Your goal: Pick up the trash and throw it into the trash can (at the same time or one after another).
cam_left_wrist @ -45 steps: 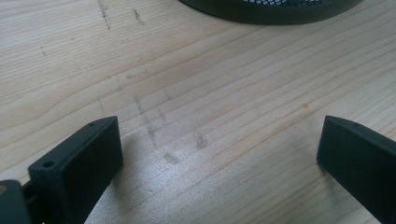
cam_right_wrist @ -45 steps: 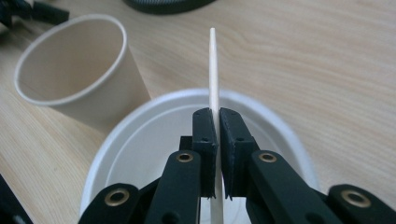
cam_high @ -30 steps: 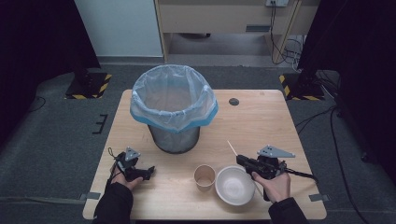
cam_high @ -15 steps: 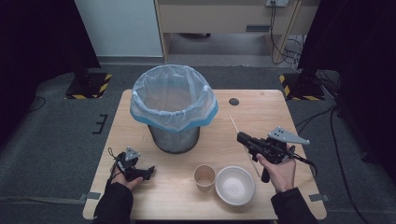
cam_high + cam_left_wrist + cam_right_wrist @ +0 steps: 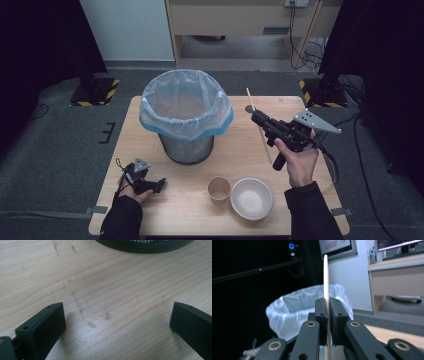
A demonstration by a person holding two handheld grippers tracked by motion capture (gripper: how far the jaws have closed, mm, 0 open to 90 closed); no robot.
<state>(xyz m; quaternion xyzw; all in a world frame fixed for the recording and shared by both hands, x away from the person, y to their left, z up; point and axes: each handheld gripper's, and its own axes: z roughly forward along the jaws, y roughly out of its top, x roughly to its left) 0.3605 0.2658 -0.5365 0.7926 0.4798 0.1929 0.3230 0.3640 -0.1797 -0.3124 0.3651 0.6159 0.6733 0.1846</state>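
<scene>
Item: wooden stick [image 5: 260, 131], pinched mid-length in our right gripper [image 5: 257, 118] above the desk [image 5: 150, 125], long axis running near-to-far, lined bin [image 5: 185, 115] just to its left; left gripper [image 5: 117, 322] spread, resting idle.

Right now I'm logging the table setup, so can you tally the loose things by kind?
Bin with liner: 1
Wooden stick, clamped in the right gripper: 1
Paper cup: 1
White bowl: 1
Small dark disc: 1
Total: 5
</scene>
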